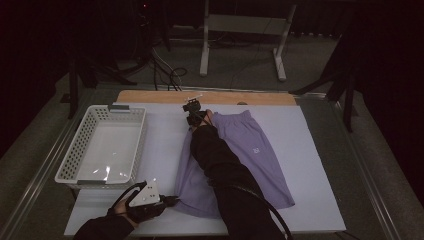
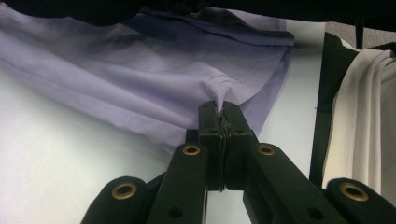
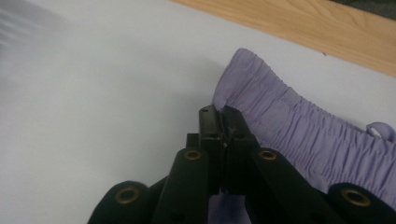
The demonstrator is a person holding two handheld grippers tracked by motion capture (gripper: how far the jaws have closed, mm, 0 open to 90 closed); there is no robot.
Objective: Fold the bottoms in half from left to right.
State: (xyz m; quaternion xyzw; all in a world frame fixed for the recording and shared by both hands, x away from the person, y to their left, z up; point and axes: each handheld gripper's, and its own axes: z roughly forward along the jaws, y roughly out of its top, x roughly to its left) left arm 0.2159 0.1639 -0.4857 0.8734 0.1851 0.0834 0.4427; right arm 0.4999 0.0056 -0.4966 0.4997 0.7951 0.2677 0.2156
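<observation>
A pair of lilac shorts point(image 1: 255, 150) lies flat on the pale mat point(image 1: 320, 150), waistband toward the far edge. My left gripper point(image 1: 172, 201) is at the near left, shut on a pinched fold of the shorts' hem point(image 2: 219, 93), which rises into a small peak between the jaws point(image 2: 219, 108). My right gripper point(image 1: 200, 119) reaches to the far end on a black-sleeved arm that covers the shorts' left side. It is shut on the corner of the gathered elastic waistband point(image 3: 289, 121), with the cloth caught at the jaw tips point(image 3: 220, 112).
A white perforated basket point(image 1: 75, 150) stands empty on the left of the mat. A wooden strip point(image 1: 210, 96) runs along the mat's far edge. In the left gripper view, white cloth point(image 2: 364, 116) hangs at the right past the table's edge.
</observation>
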